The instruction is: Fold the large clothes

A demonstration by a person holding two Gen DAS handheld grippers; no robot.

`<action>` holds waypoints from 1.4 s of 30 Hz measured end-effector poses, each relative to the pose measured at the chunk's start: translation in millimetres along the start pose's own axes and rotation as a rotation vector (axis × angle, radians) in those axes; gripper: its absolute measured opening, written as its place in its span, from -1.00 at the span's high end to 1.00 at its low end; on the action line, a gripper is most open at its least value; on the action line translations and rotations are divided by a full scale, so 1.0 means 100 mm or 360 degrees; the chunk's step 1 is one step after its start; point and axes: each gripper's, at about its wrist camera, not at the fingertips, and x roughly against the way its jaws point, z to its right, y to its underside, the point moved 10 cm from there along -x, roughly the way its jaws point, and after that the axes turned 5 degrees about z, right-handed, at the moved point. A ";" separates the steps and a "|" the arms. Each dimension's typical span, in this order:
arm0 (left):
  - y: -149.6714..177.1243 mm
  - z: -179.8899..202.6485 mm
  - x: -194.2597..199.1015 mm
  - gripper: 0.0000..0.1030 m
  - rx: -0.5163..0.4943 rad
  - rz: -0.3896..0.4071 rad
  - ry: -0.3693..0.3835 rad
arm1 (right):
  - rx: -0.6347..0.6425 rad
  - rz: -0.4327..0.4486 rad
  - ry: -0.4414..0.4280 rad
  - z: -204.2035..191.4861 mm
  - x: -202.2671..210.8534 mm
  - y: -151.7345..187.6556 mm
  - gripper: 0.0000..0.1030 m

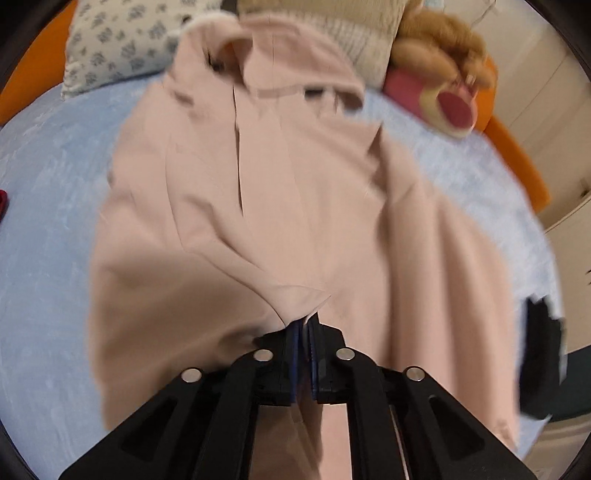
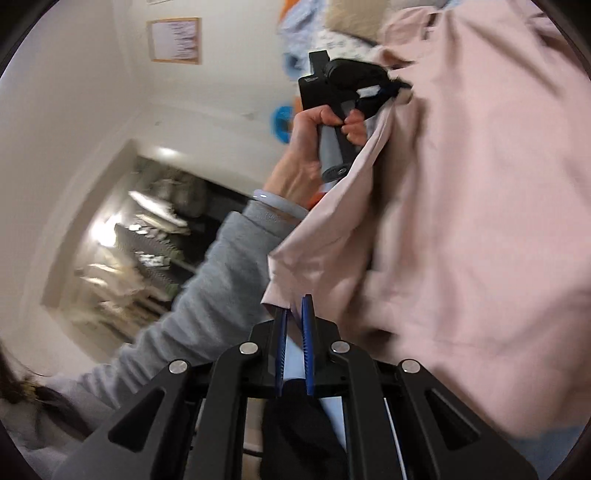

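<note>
A large pale pink coat (image 1: pixel 266 206) lies spread lengthwise over a light blue bed (image 1: pixel 48 221), collar toward the pillows. My left gripper (image 1: pixel 303 325) is shut on the coat's near hem edge and lifts it. In the right wrist view the same coat (image 2: pixel 480 206) hangs as a raised sheet. My right gripper (image 2: pixel 294 306) is shut on another corner of the hem. The left gripper (image 2: pixel 397 88), held in the person's hand, also shows there, pinching the coat's edge higher up.
A patterned pillow (image 1: pixel 122 40), a beige knitted cushion (image 1: pixel 354 33) and a brown plush bear (image 1: pixel 443 74) sit at the head of the bed. An orange bed frame (image 1: pixel 517 155) runs along the right. A wall and a doorway (image 2: pixel 140 240) show behind the person's grey sleeve (image 2: pixel 207 302).
</note>
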 end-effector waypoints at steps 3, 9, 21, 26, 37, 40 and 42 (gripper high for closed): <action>0.07 0.05 -0.07 0.24 0.0021 0.0091 0.0076 | 0.0228 -0.0013 0.0303 0.06 0.08 0.02 0.36; -0.03 0.26 0.55 -0.12 0.0015 0.0205 0.0369 | 0.0671 0.0094 0.0499 -0.47 0.30 -0.16 -0.46; -0.27 -0.70 1.14 -0.30 0.0076 0.0415 0.0228 | 0.0856 -0.0342 0.0655 -0.19 -0.75 -0.07 0.42; -0.44 -0.85 0.52 -0.21 0.0110 0.0312 0.0150 | 0.0680 -0.0369 0.0716 0.27 -0.62 0.20 0.47; -1.07 -0.58 -0.59 -0.51 -0.0137 0.0364 -0.0317 | 0.0774 -0.0318 0.0680 0.30 -0.55 0.27 0.53; -1.07 -0.55 -0.54 -0.51 -0.0194 0.0328 -0.0392 | 0.0682 -0.0297 0.0567 0.25 -0.48 0.28 0.31; -1.04 -0.50 -0.39 -0.51 -0.0154 0.0316 -0.0376 | 0.0658 -0.0274 0.0496 0.11 -0.39 0.24 -0.10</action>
